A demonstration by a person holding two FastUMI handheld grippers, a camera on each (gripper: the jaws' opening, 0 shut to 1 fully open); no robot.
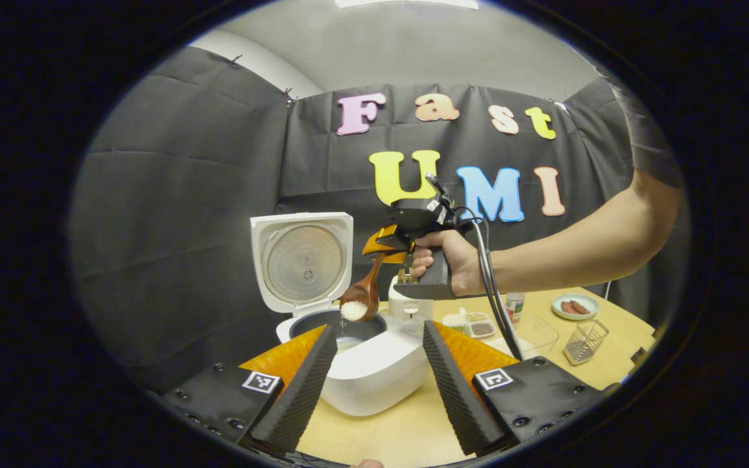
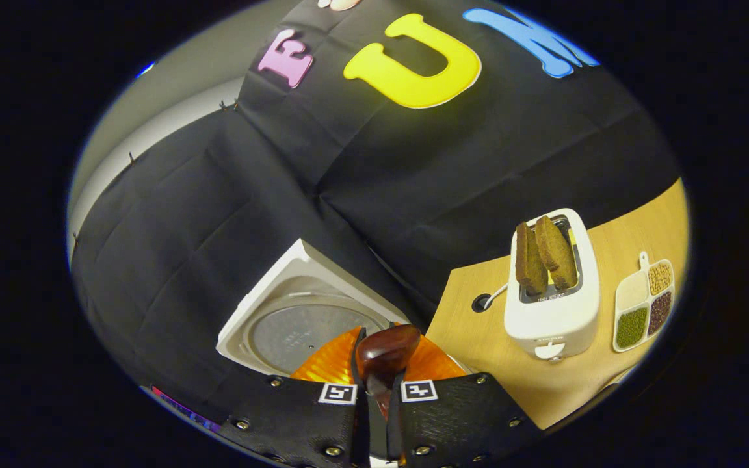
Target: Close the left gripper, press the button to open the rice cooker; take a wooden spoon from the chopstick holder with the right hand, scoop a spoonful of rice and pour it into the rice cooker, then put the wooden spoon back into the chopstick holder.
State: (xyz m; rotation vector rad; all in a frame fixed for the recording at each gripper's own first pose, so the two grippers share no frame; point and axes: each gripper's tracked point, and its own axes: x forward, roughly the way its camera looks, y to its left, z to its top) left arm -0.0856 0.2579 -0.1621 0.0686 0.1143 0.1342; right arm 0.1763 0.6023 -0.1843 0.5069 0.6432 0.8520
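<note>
Rice (image 1: 354,311) in clamped wooden spoon (image 1: 363,296)

White rice cooker (image 1: 374,374), silver inner lid (image 1: 305,262) — dark brown wooden spoon (image 1: 363,296) with white rice (image 1: 354,311), tan table (image 1: 387,435), white toaster (image 2: 553,305).

Even overhead light, sharp centre, heavy fisheye warp & dimming twd edges, no glare.

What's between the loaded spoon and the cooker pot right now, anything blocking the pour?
Nothing visible. The lid stands upright behind the pot opening, and the wooden spoon, held in the right gripper, hangs directly over that opening with its rice. The left gripper sits nearer the camera, open, clear of the path.
</note>
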